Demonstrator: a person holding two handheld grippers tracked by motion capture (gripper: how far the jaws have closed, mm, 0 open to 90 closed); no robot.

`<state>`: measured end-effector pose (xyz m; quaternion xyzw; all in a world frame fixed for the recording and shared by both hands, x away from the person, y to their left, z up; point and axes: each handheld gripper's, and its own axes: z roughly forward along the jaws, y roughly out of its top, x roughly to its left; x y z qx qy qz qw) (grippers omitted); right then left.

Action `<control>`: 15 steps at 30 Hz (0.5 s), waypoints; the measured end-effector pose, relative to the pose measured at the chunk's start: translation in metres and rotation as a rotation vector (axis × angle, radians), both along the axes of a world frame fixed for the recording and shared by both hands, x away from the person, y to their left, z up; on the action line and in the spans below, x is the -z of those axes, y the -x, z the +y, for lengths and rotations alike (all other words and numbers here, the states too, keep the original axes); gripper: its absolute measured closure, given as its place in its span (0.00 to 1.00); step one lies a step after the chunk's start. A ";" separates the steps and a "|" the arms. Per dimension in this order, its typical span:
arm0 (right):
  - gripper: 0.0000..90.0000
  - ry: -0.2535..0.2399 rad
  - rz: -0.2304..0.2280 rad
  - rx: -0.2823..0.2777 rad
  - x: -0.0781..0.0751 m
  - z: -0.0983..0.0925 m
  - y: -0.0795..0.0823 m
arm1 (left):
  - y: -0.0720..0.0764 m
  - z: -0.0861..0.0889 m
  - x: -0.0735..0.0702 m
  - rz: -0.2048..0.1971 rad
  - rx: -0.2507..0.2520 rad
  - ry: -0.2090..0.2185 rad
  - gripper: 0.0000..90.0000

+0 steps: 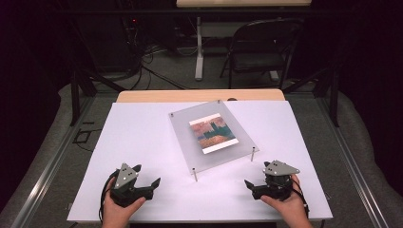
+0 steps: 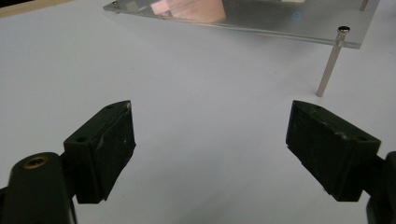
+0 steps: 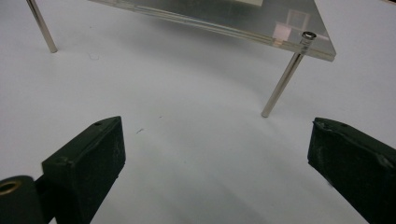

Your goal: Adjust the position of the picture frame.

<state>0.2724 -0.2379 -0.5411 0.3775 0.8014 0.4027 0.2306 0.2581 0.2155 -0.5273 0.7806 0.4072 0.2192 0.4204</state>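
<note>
White counter (image 1: 142, 142), dark room. Clear acrylic frame (image 1: 190, 137) on metal legs, untouched. My left tongs (image 1: 147, 178) and right tongs (image 1: 254, 186): apart, empty, near. Nothing begun.

I'm seeing the white worktop (image 1: 142, 142) brightly lit from overhead, the room behind it nearly black. Soft shadows under the acrylic frame (image 1: 214, 135), pale glare on its surface. Gripper views look soft and slightly grainy.

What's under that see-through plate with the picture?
Under the clear plate thin metal legs hold it above the white table, which looks bare there. The part beneath the picture is hidden.
</note>
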 end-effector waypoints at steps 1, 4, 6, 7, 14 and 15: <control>0.04 0.000 0.000 0.000 0.000 0.000 0.000 | 0.000 0.000 0.000 0.002 0.000 -0.002 0.17; 0.04 0.005 -0.005 -0.001 0.000 0.000 0.000 | -0.001 0.000 0.001 0.003 0.003 -0.004 0.17; 0.04 0.000 -0.004 0.000 0.000 0.001 0.000 | 0.000 0.000 0.001 0.006 0.003 -0.007 0.17; 0.04 0.001 -0.004 -0.001 0.000 0.001 -0.001 | 0.000 0.000 0.001 0.007 0.002 -0.006 0.17; 0.07 0.006 -0.005 -0.013 0.000 0.002 -0.002 | 0.002 -0.001 0.000 0.002 -0.001 -0.013 0.17; 0.07 0.005 -0.005 -0.013 0.000 0.002 -0.002 | 0.002 -0.001 0.001 0.003 0.000 -0.012 0.17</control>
